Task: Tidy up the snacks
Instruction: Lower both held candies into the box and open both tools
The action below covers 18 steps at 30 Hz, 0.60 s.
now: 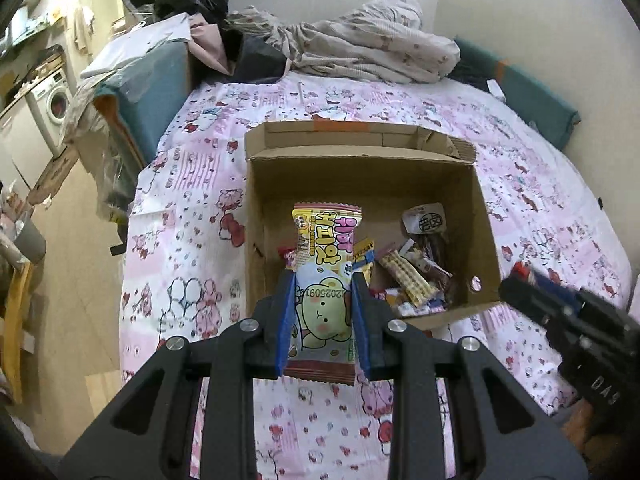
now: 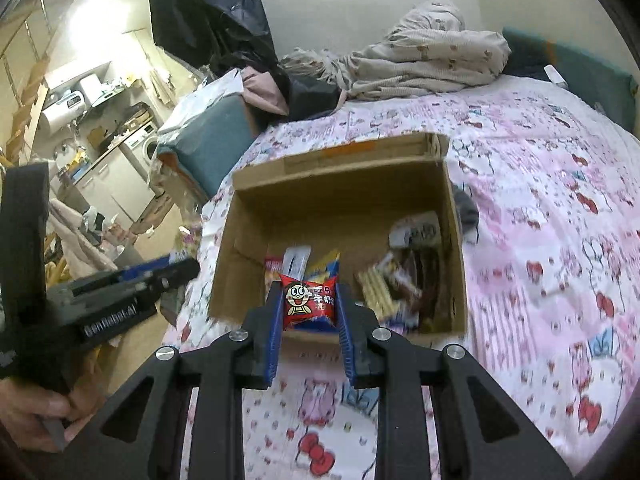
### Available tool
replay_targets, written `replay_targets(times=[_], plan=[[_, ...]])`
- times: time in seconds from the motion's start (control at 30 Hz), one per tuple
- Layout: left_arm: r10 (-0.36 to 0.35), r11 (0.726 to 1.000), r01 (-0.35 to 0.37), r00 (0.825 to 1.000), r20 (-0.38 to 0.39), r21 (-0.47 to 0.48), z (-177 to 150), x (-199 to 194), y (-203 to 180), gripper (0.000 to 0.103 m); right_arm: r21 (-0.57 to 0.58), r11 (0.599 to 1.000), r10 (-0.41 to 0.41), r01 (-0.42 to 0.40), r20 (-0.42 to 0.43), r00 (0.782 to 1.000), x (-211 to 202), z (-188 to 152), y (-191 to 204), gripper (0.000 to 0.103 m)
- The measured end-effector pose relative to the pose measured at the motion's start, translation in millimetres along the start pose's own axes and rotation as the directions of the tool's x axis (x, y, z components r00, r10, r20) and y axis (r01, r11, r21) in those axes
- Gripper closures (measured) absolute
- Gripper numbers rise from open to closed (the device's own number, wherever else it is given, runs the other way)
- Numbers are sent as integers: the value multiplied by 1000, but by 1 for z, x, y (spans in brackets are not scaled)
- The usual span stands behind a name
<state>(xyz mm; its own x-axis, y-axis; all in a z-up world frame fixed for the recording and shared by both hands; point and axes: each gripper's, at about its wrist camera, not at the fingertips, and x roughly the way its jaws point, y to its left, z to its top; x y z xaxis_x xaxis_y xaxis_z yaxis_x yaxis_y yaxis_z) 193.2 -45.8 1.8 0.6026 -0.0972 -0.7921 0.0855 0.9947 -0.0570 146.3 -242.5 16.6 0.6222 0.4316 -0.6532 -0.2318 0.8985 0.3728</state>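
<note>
2 handheld grippers hang above an open cardboard box [image 1: 360,184] set on a bed spread with a pink cartoon-print sheet [image 1: 192,216]. Seen from the left wrist, the left gripper [image 1: 322,280] is clamped on a long yellow wafer packet [image 1: 324,280] printed with a pale bear; the packet stands between the blue pads [image 1: 285,320], its top edge reaching over the box interior and its brown lower edge hanging just below the fingers. From the right wrist, the right gripper [image 2: 308,292] is closed on a small red candy packet [image 2: 308,300] with a wide-eyed cartoon face, held crosswise between its blue pads above the box's near wall. More snacks [image 1: 416,276] lie loose in the bottom of the box, heaped toward its near right corner: a striped yellow stick pack, dark brown wrappers, a white packet with round black lettering, and red and blue wrappers toward the near wall. Each gripper shows in the other's camera: the right one at the right edge of the left view with a bit of red wrapper at its tip, the left one at the left edge of the right view, its black handle gripped by a hand [image 2: 44,408]. Beyond the box a crumpled cream blanket [image 1: 376,40] lies at the head of the bed against the wall, beside dark clothing. A washing machine [image 1: 56,100] stands in the room past the bed's left side.
</note>
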Motion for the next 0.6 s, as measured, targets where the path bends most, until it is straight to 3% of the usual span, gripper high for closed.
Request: replay_targets(times=[0.17,0.3,0.43,0.6], plan=[[8,997,-10,1000,19,78,16,27,-12,80,4,1000,1,-1,15,1000,22,13,-20,77],[9,993,-12,1000,30,116,15,51,-19,80,95,995,-24,26,-25,999,42,5,-45,77],[4,993,-8,1000,31,115,11,69,-19,80,130,990,-47,55,-67,997,56,0,-56,77],[7,998,-6,1000,-23,62,6,89,-9,80,152,987,-42,59,-117,992,70,-5,-62,77]])
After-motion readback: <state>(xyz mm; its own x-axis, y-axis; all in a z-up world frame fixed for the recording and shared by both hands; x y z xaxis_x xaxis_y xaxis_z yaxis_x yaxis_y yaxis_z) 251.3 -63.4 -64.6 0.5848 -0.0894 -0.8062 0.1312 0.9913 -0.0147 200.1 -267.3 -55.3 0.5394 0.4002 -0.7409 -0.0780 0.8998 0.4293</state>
